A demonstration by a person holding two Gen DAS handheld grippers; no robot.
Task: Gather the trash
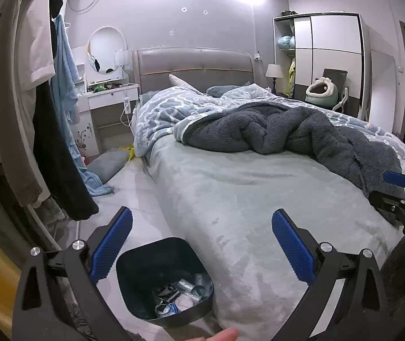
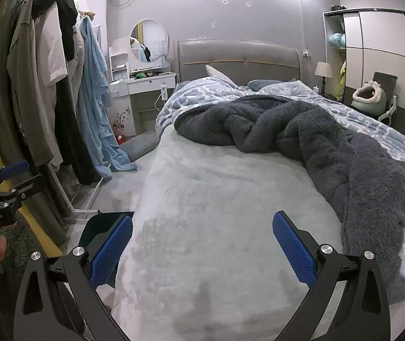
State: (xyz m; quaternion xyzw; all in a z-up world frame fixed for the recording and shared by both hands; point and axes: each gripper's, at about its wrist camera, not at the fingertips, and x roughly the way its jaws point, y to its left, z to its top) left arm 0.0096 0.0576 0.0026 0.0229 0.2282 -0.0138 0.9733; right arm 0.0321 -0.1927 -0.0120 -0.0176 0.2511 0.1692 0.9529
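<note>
A dark trash bin (image 1: pixel 162 278) stands on the floor against the foot corner of the bed, with wrappers and scraps (image 1: pixel 182 295) in its bottom. My left gripper (image 1: pixel 202 244) is open and empty, held above the bin and the bed corner. In the right wrist view only the bin's rim (image 2: pixel 100 227) shows, behind my left finger. My right gripper (image 2: pixel 202 244) is open and empty above the pale green bed sheet (image 2: pixel 216 199). Each gripper shows at the edge of the other's view, the right one (image 1: pixel 401 196) and the left one (image 2: pixel 6 187).
A rumpled grey blanket (image 2: pixel 330 153) and a blue patterned duvet (image 1: pixel 174 105) cover the far half of the bed. A clothes rack (image 2: pixel 54 91) with hanging garments stands on the left. A dressing table (image 1: pixel 108 99), a wardrobe (image 1: pixel 327 56) and a grey cushion on the floor (image 1: pixel 108 164) lie beyond.
</note>
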